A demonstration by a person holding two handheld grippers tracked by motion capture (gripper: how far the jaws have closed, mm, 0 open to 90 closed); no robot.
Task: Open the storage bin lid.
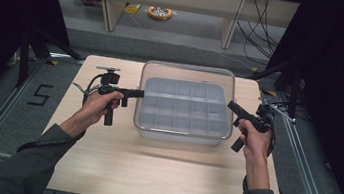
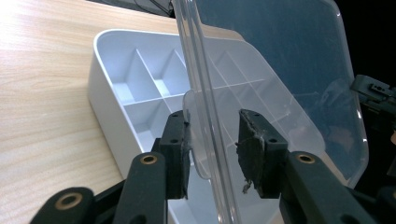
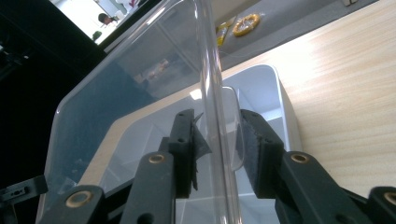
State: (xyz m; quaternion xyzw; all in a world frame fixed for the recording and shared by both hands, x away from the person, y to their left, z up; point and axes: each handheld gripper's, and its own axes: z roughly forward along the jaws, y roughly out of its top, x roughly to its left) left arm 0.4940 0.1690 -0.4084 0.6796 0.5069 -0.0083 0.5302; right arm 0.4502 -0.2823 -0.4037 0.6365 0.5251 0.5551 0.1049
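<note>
A white divided box (image 1: 181,109) sits on the far half of a wooden table (image 1: 160,171), and a clear lid (image 1: 189,71) hangs over it, lifted off the compartments.

From the high view the lid reads as a faint outline slightly larger than the box, with the left gripper (image 1: 139,93) reaching to the box's left edge and the right gripper (image 1: 232,105) to its right edge. Each is held by a hand: left hand (image 1: 98,103), right hand (image 1: 254,138). How far the jaws stand apart cannot be made out from up there.

The left gripper view settles it for that side: the left gripper (image 2: 212,144) has its jaws either side of the lid's (image 2: 280,60) edge and a small tab. The left pad looks pressed against the tab; a gap remains between the plastic and the right pad, so the jaws are partly open around the rim. Below the lid the box (image 2: 116,79) shows its dividers, and the other gripper is a dark shape beyond the lid at far right.

The right gripper view shows the right gripper (image 3: 218,149) likewise astride the lid's (image 3: 116,93) opposite edge and tab, jaws narrowly apart, with slim gaps on both sides; whether they pinch cannot be told. The box (image 3: 275,93) lies beneath, table (image 3: 345,84) beside it. Past the table, on the floor, lies a yellow ring (image 3: 246,23), also seen beyond the box in the high view.
</note>
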